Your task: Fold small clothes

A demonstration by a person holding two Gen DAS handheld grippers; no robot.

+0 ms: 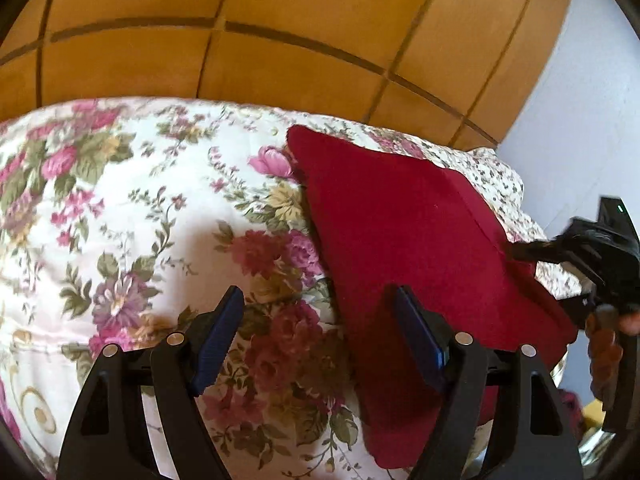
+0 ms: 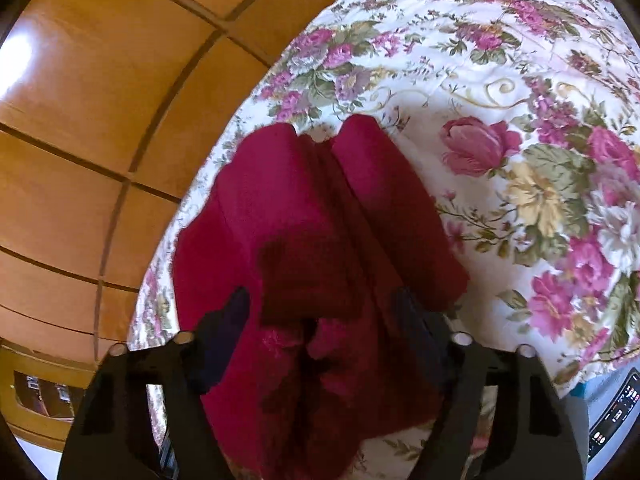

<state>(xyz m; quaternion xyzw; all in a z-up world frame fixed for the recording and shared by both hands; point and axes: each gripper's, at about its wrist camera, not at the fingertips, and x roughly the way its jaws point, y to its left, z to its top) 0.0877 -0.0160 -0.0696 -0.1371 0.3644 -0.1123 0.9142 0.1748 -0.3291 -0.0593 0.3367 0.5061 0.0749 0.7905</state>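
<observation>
A dark red garment (image 1: 404,232) lies folded on the floral bedspread (image 1: 120,200). My left gripper (image 1: 320,336) is open above the garment's left edge, its right finger (image 1: 420,340) over the red cloth and its left finger (image 1: 218,336) over the bedspread. In the right wrist view the red garment (image 2: 320,220) fills the middle, bunched into two lobes at its far end. My right gripper (image 2: 324,332) is open with a finger on each side of the cloth's near part. The right gripper also shows in the left wrist view (image 1: 592,252) at the garment's right edge.
A wooden panelled wardrobe (image 1: 280,40) stands behind the bed, also in the right wrist view (image 2: 80,140). A pale wall (image 1: 580,100) is at the right. The bed edge runs close to the garment's far side. A device with a lit screen (image 2: 612,412) sits at the lower right.
</observation>
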